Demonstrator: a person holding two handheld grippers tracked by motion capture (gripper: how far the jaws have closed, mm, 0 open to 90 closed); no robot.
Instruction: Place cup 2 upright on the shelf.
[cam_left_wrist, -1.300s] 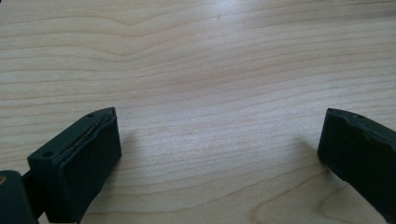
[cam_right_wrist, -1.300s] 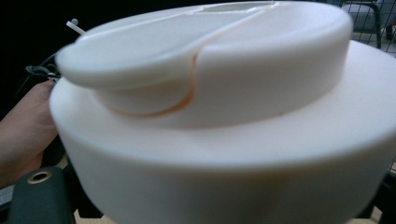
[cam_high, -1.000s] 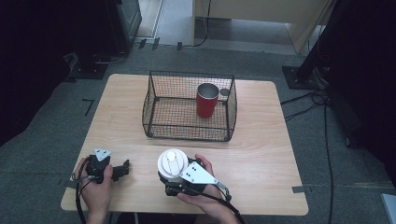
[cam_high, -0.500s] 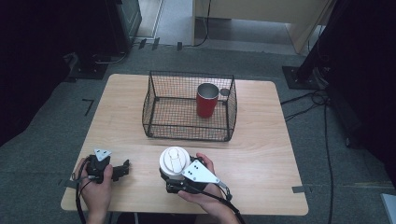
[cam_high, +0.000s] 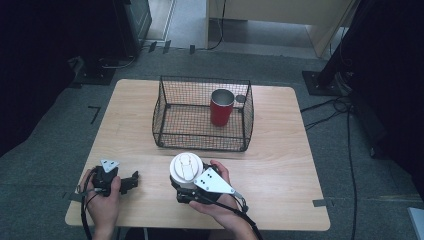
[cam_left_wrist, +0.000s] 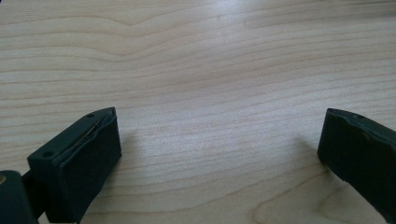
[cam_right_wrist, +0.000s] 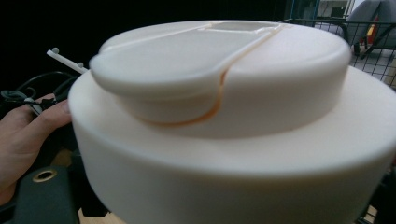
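**Carry the white lidded container level toward the basket**

Nearest you, your left hand-held gripper (cam_high: 131, 181) rests low on the surface (cam_high: 280, 165) at the near left corner. Its jaws stand wide apart with bare wood grain between them, so it has hold of nothing. Leave it parked there; it is well clear of the route ahead.

Just to its right, your right hand-held gripper (cam_high: 182, 192) sits at the near middle of the surface with the white lidded container (cam_high: 186, 168) at its jaws. In the right gripper view the container (cam_right_wrist: 224, 121) bulks right up against the camera, so the jaws appear to be closed around its lower body, though the contact itself is hidden. Judging by the layout, the step is probably to move this container into the wire basket (cam_high: 202, 142). To do it well:

- Keep the container upright, so the lid with its flip tab stays level.
- Lift high enough to clear the near basket wall before going forward.
- Aim for the empty left part of the basket, away from the red cup (cam_high: 221, 107) standing at its far right.

Compared with half a second ago, the container has shifted very slightly toward the right and nearer your hand, barely a nudge; your left hand-held gripper, the basket and the cup lie just as they did.
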